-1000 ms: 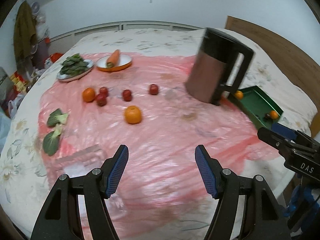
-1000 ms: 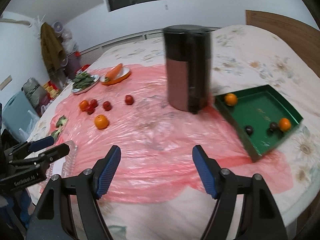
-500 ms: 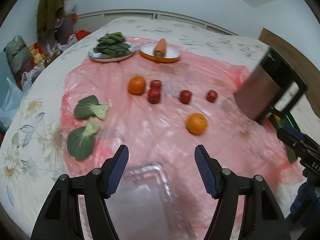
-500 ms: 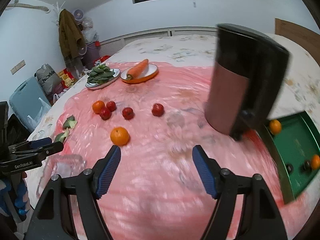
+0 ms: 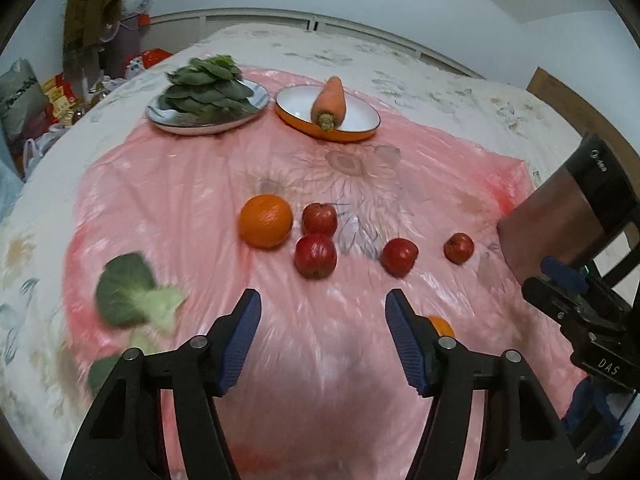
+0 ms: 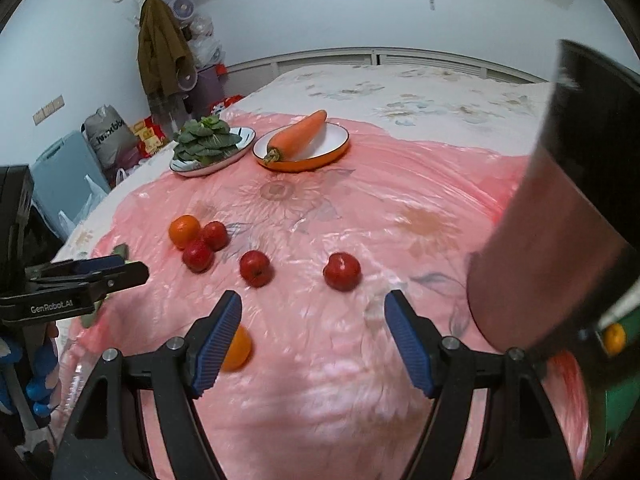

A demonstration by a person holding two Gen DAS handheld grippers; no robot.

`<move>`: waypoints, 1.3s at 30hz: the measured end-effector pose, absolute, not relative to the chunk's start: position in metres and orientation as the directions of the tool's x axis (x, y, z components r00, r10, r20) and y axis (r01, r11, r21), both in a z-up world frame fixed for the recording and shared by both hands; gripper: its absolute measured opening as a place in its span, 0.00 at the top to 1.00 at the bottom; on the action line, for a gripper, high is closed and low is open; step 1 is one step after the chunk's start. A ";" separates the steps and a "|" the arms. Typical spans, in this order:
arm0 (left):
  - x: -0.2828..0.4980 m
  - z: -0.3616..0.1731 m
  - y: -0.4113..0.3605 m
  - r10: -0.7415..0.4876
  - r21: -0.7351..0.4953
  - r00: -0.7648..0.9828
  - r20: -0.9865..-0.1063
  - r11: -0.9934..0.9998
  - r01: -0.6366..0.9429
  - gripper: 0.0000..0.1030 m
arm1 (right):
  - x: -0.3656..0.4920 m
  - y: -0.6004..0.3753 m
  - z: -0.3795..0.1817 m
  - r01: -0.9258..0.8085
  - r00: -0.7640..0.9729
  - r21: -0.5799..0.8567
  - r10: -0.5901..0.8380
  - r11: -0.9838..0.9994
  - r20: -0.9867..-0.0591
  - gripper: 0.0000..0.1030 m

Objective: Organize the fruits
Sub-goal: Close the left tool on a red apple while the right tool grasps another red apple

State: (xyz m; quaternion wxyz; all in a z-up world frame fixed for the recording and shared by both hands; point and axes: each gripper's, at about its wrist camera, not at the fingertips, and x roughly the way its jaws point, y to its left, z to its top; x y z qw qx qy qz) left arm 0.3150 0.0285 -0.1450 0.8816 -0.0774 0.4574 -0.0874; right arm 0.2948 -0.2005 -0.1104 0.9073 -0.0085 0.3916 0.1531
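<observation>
On the pink plastic sheet lie an orange and several small red fruits, the nearest just beyond my left gripper. Its jaws are closing with nothing between them. A second orange peeks out behind its right finger. My right gripper stands open and empty; two red fruits lie just ahead of it, and the second orange sits behind its left finger. The green tray at the right edge holds an orange.
A tall brown and black jug stands close on the right. At the back are a plate of greens and an orange bowl with a carrot. A loose green leaf lies at the left.
Both views have swung left and closed in on the fruits, which look larger. The jug has slid to the right edge. The left jaws stand a little narrower.
</observation>
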 end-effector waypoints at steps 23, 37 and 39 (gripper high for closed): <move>0.377 -0.189 0.005 -0.145 -0.102 0.489 -0.860 0.988 0.114 0.69 | 0.366 -0.195 -0.165 -0.327 0.605 0.063 0.260 0.943 -0.752 0.14; 0.383 -0.194 0.009 -0.190 -0.145 0.470 -0.862 0.981 0.130 0.72 | 0.371 -0.199 -0.183 -0.329 0.565 0.119 0.297 0.937 -0.770 0.49; 0.382 -0.193 0.010 -0.193 -0.149 0.474 -0.859 0.980 0.129 0.72 | 0.372 -0.202 -0.182 -0.324 0.565 0.136 0.307 0.936 -0.766 0.53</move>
